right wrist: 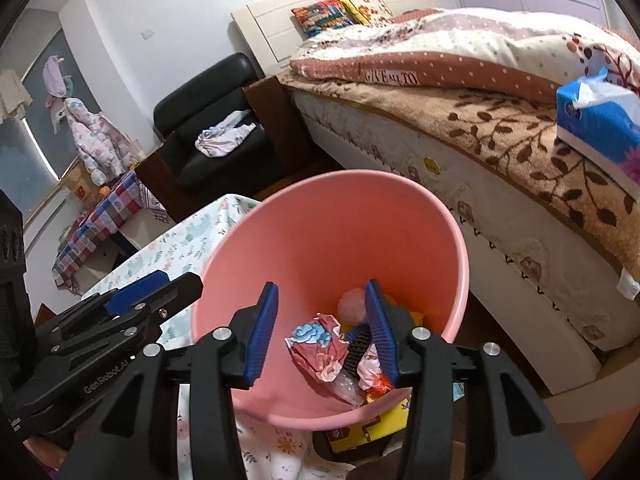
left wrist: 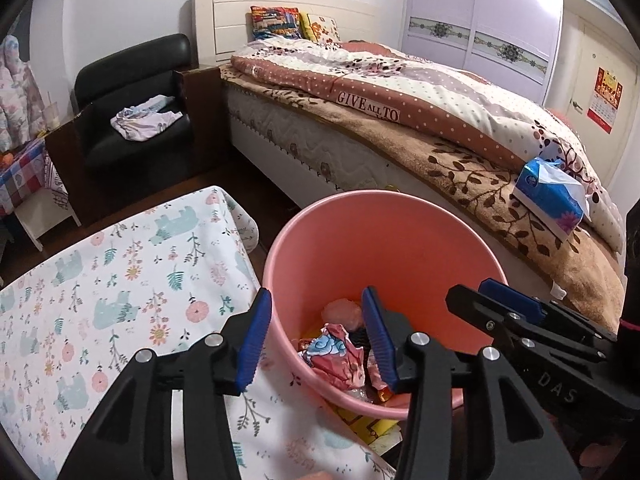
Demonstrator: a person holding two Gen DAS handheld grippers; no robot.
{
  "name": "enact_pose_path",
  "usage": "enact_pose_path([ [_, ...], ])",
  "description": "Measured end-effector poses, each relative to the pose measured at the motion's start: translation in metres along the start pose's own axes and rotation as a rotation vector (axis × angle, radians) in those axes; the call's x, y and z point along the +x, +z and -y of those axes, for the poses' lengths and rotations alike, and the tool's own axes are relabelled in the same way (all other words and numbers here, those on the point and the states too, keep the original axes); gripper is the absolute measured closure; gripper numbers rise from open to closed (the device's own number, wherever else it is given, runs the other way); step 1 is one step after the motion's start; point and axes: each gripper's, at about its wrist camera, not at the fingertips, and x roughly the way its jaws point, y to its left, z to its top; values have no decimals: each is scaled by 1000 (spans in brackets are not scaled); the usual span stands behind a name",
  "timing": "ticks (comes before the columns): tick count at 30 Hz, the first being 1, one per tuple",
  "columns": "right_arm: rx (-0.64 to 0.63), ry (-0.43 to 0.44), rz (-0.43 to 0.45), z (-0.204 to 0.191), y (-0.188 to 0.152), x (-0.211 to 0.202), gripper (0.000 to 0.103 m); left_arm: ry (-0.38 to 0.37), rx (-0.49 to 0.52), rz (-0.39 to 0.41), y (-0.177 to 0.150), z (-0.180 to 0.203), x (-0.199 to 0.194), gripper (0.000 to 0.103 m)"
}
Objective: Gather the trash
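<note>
A pink bin (left wrist: 400, 240) (right wrist: 340, 224) stands between the cloth-covered table and the bed. At its bottom lie a crumpled pink and blue wrapper (left wrist: 340, 356) (right wrist: 320, 348), a pale pink lump (left wrist: 344, 312) (right wrist: 352, 304), a black ribbed piece (right wrist: 356, 350) and clear plastic. My left gripper (left wrist: 317, 294) hangs open over the bin's near-left rim, with nothing between its blue pads. My right gripper (right wrist: 322, 286) is open over the bin's mouth, also empty. Each gripper shows from the side in the other's view: the right gripper (left wrist: 500, 300), the left gripper (right wrist: 160, 284).
A table with a floral cloth (left wrist: 100, 300) (right wrist: 192, 236) lies left of the bin. The bed (left wrist: 400, 140) (right wrist: 500, 160) runs along the right, with a blue tissue pack (left wrist: 552, 196) (right wrist: 600, 124) on its edge. A black armchair (left wrist: 132, 100) holds clothes. A yellow box (right wrist: 372, 424) sits under the bin.
</note>
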Motion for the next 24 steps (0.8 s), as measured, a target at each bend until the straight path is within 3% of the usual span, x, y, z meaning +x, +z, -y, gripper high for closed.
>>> enact_pose_path([
  [11,-65,-11,47,-22,-6,-25,56,28,-11,49,-5,-3,-35,68],
  [24,-128,-8,104,-53,-14,-50,54,45,-33,121,-15,-20,-81,70],
])
